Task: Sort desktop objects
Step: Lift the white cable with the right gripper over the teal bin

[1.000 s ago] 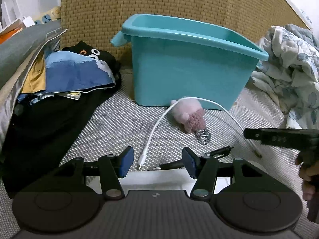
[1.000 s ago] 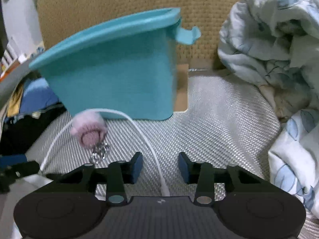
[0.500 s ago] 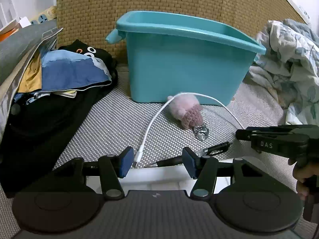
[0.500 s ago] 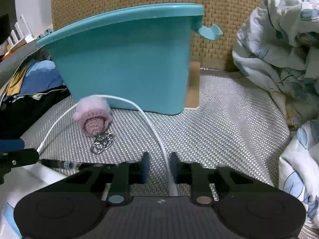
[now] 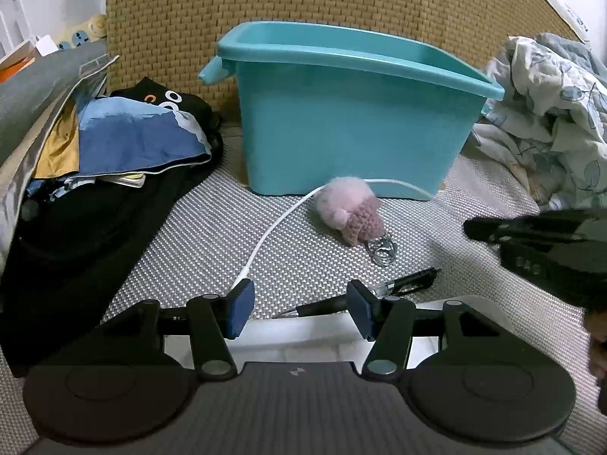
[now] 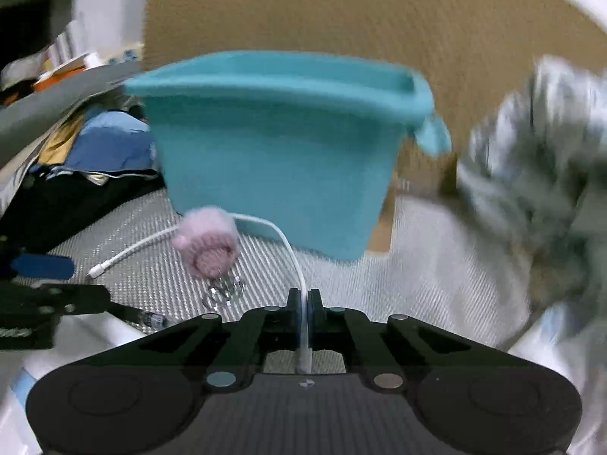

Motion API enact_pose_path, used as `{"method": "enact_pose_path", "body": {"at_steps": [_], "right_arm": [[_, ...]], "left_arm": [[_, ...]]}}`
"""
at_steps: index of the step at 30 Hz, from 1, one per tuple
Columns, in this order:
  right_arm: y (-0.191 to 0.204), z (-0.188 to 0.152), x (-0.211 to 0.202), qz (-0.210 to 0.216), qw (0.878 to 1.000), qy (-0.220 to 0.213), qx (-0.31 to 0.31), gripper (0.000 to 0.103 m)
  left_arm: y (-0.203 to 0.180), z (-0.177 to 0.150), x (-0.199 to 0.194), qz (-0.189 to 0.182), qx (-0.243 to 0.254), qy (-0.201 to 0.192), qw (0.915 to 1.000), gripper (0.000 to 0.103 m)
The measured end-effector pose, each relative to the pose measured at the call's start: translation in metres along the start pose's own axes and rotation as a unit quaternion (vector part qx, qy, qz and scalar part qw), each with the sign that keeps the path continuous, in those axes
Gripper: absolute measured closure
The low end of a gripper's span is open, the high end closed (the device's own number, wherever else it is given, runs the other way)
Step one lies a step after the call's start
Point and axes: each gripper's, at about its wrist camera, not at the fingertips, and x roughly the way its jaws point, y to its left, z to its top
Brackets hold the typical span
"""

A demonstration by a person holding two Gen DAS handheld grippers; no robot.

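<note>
A teal plastic bin stands on the woven mat against the wicker board. In front of it lie a pink fluffy keychain with a metal ring, a white cable and a black pen. My right gripper is shut on one end of the white cable, which arcs up over the keychain. My left gripper is open just above the pen, with nothing between its pads. The right gripper shows as a dark shape at the right edge of the left wrist view.
A pile of dark and blue clothes lies left of the bin. A crumpled floral blanket fills the right side. White paper lies under the left gripper. The right wrist view is motion-blurred.
My right gripper's fingers closed from wide apart onto the white cable's end and lifted it. The left gripper stayed open and drew back a little, keeping over the pen.
</note>
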Motion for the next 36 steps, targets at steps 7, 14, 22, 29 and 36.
{"method": "enact_pose_path", "body": {"at_steps": [7,14,22,29,36], "right_arm": [[0.019,0.014,-0.026,-0.001,0.998,-0.041,-0.052,0.100],[0.033,0.030,-0.050,-0.001,0.993,-0.087,-0.074,0.100],[0.041,0.048,-0.071,0.007,0.989,-0.127,-0.074,0.100],[0.045,0.066,-0.090,0.015,0.986,-0.149,-0.069,0.099],[0.048,0.084,-0.113,0.010,0.983,-0.168,-0.068,0.099]], "left_arm": [[0.002,0.001,0.000,0.006,-0.004,0.000,1.0000,0.045],[0.004,0.003,-0.002,0.010,-0.006,-0.008,0.9999,0.045],[0.005,0.005,-0.005,0.013,-0.009,-0.014,0.9998,0.045],[0.004,0.006,-0.006,0.014,-0.001,-0.018,0.9997,0.045],[0.005,0.005,-0.006,0.007,-0.007,-0.014,0.9999,0.045]]}}
